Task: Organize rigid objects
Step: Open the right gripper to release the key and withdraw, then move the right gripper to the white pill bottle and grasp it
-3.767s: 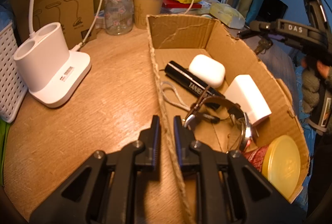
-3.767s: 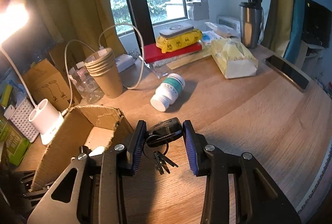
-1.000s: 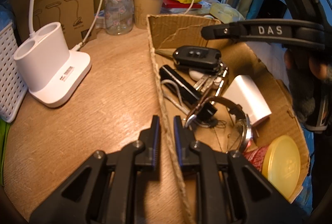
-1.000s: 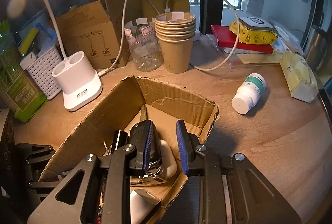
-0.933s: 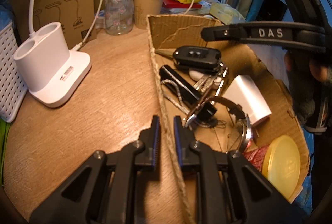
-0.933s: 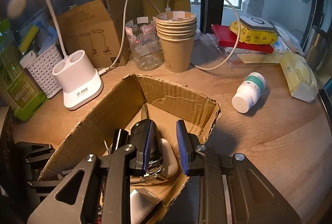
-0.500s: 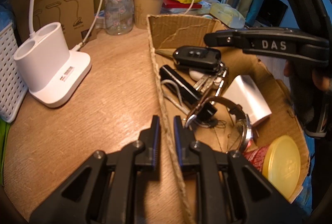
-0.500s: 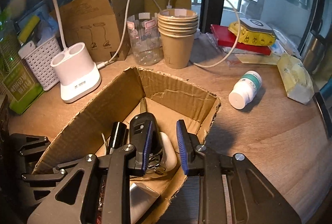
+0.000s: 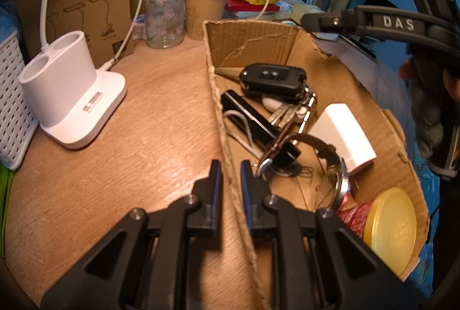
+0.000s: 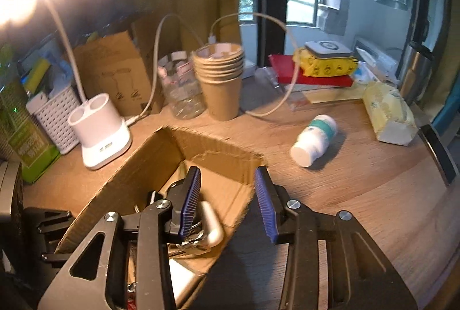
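**Release of the Key Fob Into the Box**

With the car key fob (image 9: 273, 78) now lying in the cardboard box (image 10: 138, 166), on top of the white earbud case (image 10: 211, 223), I treat the deposit as done and the withdrawal as the step in hand. My right gripper (image 10: 227, 203) has just been opening: its blue pads stand apart and press on nothing, and the fob sits below and just left of the left pad. My left gripper (image 9: 230, 180) is clamped on the near wall of the box, one pad outside and one inside, which holds the box steady.

Procedure, as I judge it:
1. Keep the left grip on the wall until the right claw is clear, so the box cannot slide.
2. Lift the right claw straight up and away before turning, since the key ring could snag on the left pad.
3. Swing right and ahead toward the white pill bottle (image 10: 314, 141), which lies on its side on the table (image 10: 373, 180), well apart from the box; it looks like the next rigid item.

Compared with the frame a second ago, the right pads were close together over the fob; they are now wider and higher above the box. The left view is unchanged apart from the right claw sitting further off.
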Demonstrator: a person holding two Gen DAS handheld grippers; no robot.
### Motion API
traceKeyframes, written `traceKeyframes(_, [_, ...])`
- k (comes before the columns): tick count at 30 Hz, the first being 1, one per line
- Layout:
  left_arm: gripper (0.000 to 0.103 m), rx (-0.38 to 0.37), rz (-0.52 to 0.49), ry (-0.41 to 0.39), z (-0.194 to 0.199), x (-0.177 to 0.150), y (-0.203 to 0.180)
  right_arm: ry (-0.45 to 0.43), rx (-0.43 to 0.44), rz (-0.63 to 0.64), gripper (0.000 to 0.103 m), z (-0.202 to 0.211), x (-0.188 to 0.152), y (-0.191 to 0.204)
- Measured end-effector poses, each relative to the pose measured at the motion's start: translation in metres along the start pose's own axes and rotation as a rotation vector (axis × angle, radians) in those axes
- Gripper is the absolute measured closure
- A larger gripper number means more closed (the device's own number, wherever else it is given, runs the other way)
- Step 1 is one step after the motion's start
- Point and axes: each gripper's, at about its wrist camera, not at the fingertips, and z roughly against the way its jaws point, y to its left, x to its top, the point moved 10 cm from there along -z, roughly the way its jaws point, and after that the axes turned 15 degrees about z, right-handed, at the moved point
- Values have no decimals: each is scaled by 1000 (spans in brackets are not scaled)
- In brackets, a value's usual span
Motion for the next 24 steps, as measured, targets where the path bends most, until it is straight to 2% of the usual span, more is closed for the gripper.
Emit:
traceKeyframes(11, [88,-1,0,0,-1,0,0,-9,-77,-128,61,-11,-9,-58])
traceKeyframes(24, [88,-1,1,0,0,0,0,17,-111,-176,59,-31,-15,-83])
